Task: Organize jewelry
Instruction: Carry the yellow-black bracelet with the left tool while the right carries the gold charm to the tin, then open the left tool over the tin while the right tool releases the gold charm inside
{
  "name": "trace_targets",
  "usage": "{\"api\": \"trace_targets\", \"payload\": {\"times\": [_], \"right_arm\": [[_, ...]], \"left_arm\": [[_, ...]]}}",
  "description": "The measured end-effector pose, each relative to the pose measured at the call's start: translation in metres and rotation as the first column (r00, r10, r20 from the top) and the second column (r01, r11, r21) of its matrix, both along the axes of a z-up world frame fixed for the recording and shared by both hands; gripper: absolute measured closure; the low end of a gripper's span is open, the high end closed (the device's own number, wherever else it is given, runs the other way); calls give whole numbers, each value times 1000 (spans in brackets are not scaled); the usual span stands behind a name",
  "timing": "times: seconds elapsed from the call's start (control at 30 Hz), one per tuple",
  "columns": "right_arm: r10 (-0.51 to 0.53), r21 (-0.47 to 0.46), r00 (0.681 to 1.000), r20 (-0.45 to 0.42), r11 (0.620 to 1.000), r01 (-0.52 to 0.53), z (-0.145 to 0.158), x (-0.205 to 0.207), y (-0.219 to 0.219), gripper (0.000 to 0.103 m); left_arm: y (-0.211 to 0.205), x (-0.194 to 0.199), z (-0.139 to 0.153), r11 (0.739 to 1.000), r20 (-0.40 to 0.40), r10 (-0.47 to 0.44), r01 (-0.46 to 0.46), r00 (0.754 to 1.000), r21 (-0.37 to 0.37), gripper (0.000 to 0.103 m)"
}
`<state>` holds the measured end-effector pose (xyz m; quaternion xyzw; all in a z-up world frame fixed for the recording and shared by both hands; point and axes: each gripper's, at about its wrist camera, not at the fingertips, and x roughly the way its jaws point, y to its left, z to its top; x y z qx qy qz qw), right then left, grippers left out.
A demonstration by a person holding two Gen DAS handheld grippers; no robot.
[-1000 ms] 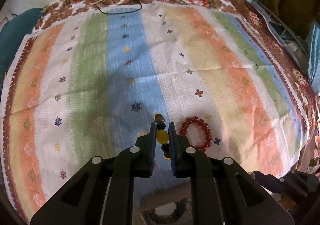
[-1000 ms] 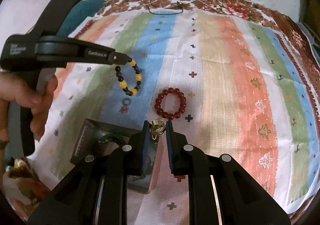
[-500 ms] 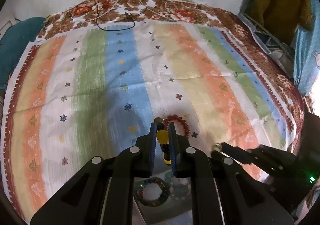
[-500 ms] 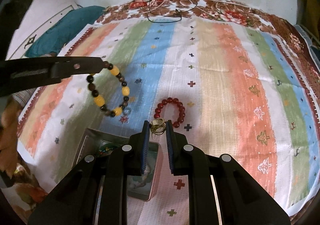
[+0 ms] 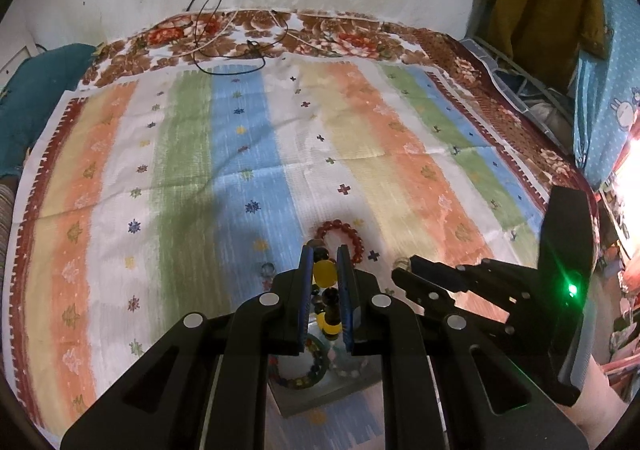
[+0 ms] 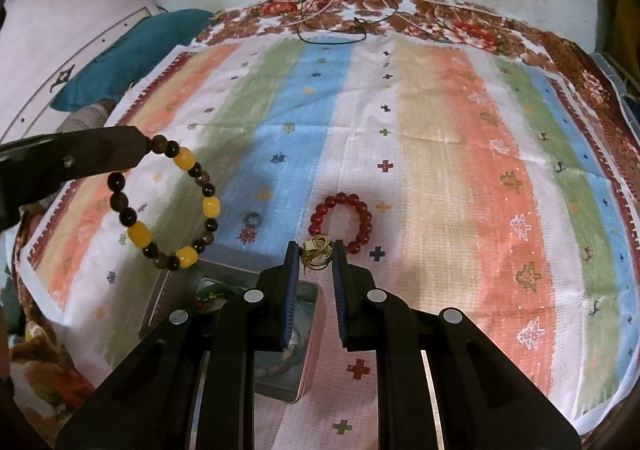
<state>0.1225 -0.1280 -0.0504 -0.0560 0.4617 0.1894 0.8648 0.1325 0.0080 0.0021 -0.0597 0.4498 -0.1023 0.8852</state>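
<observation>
My left gripper [image 5: 325, 254] is shut on a yellow-and-brown bead bracelet [image 5: 325, 274] and holds it in the air above an open metal box [image 5: 320, 390]; the bracelet hangs as a full loop in the right wrist view [image 6: 164, 205]. My right gripper [image 6: 316, 250] is shut on a small gold tangled piece [image 6: 316, 254] over the box's right edge [image 6: 308, 346]. A red bead bracelet [image 6: 343, 221] and a small dark ring [image 6: 253, 218] lie on the striped cloth beyond the box. The box holds several bracelets.
The striped cloth [image 6: 440, 153] covers a bed with a floral border. Black cables [image 6: 332, 25] lie at the far edge by the wall. A teal cushion [image 6: 132, 53] sits at the far left. Clothes and bags [image 5: 536, 9] stand at the right.
My left gripper has lifted and drawn back with the yellow-and-brown bracelet, now over the box. My right gripper has kept its hold on the gold piece and stayed near the box edge.
</observation>
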Motion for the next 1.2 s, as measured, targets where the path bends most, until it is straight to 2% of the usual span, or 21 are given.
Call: {"api": "trace_targets", "payload": {"times": [0.57,0.83,0.87,0.9,0.97,1.03,1.2], "right_arm": [[105,42,994,-10,994,-105,9,-24,10,86],[165,45,986,-34,985,-164,6,-31,20,85],[167,44,985,-39,985,-165,6,-31,20,81],[165,43,985,-44,986,-163,5,-30,20,68],[154,33,987,-44,988,-152,6,-29,18,57],[144,19,989,-36,990,-143,6,-28,16,57],[116,14,992,-42,993,-116,4,-23,12,53]], "left_arm": [[4,-40,-5,1000,2,7,-7,1000,-5,91],[7,-41,-9,1000,-20,20,-20,1000,-11,91],[8,-40,-11,1000,-31,24,-25,999,-11,91],[9,-38,-11,999,-38,31,-32,999,-9,91],[13,-37,-11,999,-37,42,-42,998,2,87],[16,-35,-11,999,-36,51,-51,998,4,75],[29,-28,-17,996,-58,85,-84,995,11,70]]}}
